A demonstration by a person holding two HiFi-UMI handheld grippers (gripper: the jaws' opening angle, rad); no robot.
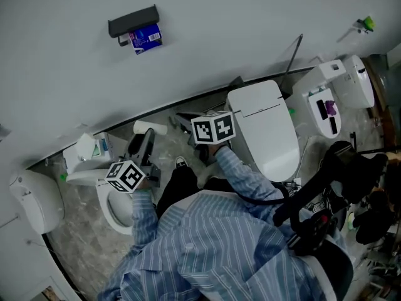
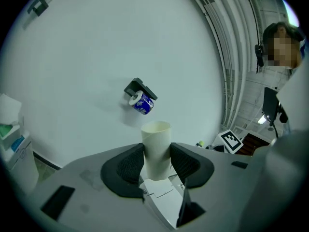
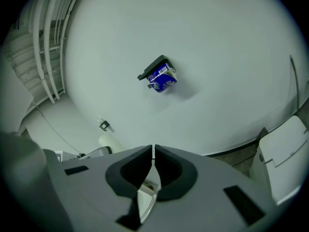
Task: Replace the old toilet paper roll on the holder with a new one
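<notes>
A black holder [image 1: 133,21] is fixed on the white wall, with a blue-wrapped roll [image 1: 146,39] hanging under it. Both gripper views show the holder [image 2: 140,87] [image 3: 153,66] and the roll [image 2: 144,104] [image 3: 162,80] well ahead of the jaws. My left gripper [image 2: 157,153] is shut on a bare cream cardboard tube [image 2: 157,146], which stands upright between the pads. In the head view this tube [image 1: 150,128] pokes out past my left gripper [image 1: 143,144], low at the left. My right gripper [image 3: 153,153] is shut with nothing in it, and it sits [image 1: 183,118] just right of the tube.
A white toilet [image 1: 266,124] with its lid down stands to the right, and another toilet bowl [image 1: 119,209] sits below my left hand. A tissue pack [image 1: 88,148] rests on the left cistern. Pipes [image 2: 227,57] run up the wall corner, and a person stands at the far right.
</notes>
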